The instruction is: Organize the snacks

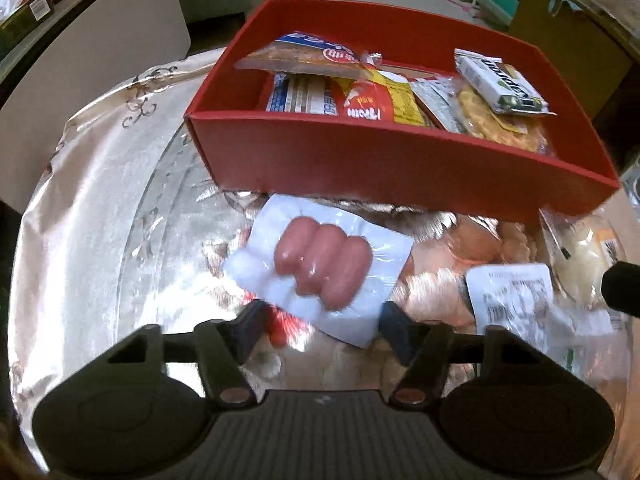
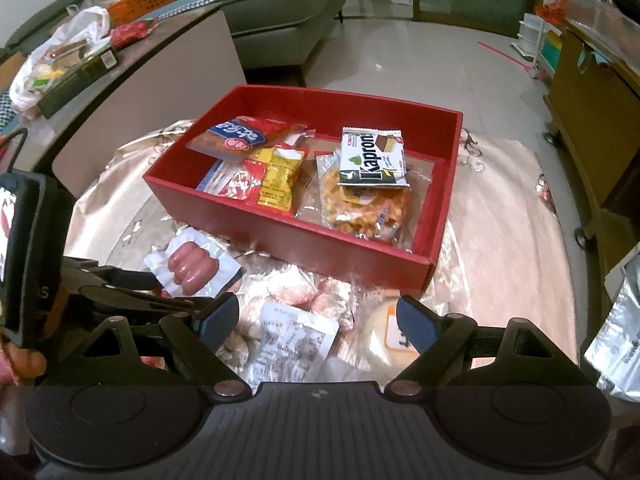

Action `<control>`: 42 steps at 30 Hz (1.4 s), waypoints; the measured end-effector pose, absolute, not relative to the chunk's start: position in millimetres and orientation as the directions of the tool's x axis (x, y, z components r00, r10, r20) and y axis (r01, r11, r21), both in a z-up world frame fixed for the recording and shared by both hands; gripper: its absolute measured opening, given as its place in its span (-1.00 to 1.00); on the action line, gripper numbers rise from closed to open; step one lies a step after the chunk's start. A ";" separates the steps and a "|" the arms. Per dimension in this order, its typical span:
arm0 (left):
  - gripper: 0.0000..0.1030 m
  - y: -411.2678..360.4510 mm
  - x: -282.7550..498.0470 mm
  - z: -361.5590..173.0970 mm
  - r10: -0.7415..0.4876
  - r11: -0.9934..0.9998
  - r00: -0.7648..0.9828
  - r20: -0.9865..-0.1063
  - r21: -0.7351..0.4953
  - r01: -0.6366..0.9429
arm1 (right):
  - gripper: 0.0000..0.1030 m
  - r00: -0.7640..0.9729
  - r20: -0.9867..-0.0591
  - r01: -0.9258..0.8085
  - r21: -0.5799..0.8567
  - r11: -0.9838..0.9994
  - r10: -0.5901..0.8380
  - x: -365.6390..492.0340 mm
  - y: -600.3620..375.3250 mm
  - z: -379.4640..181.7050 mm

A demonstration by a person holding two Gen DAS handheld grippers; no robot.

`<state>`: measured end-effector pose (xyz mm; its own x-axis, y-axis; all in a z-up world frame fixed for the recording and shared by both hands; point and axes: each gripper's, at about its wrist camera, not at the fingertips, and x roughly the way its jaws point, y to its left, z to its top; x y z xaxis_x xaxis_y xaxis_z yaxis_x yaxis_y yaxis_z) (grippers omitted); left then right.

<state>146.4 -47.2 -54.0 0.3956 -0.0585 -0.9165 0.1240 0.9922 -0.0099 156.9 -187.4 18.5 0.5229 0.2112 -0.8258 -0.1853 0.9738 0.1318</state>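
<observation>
A red box [image 1: 400, 160] [image 2: 320, 248] on the shiny covered table holds several snack packets, among them a Kapron wafer [image 2: 374, 156] and a waffle pack [image 2: 360, 208]. A clear pack of three pink sausages [image 1: 320, 268] [image 2: 192, 268] lies in front of the box. My left gripper [image 1: 320, 328] is open, its fingers either side of the pack's near end. My right gripper [image 2: 318, 326] is open above a white-labelled packet [image 2: 288, 344] [image 1: 516, 300] and a round pale bun pack [image 2: 384, 340].
More wrapped pink snacks [image 2: 316, 292] lie between the box and my grippers. A side table [image 2: 120, 92] with bags stands at the left, a sofa [image 2: 280, 12] behind it, a wooden cabinet [image 2: 592, 120] at the right. A silver bag [image 2: 616, 340] sits at the right edge.
</observation>
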 end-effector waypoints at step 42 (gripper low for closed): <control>-0.15 -44.8 124.5 -49.1 0.059 0.984 0.444 -0.894 -0.024 -0.179 | 0.82 0.518 -0.792 -0.217 0.244 0.945 0.323 138.8 -223.1 38.4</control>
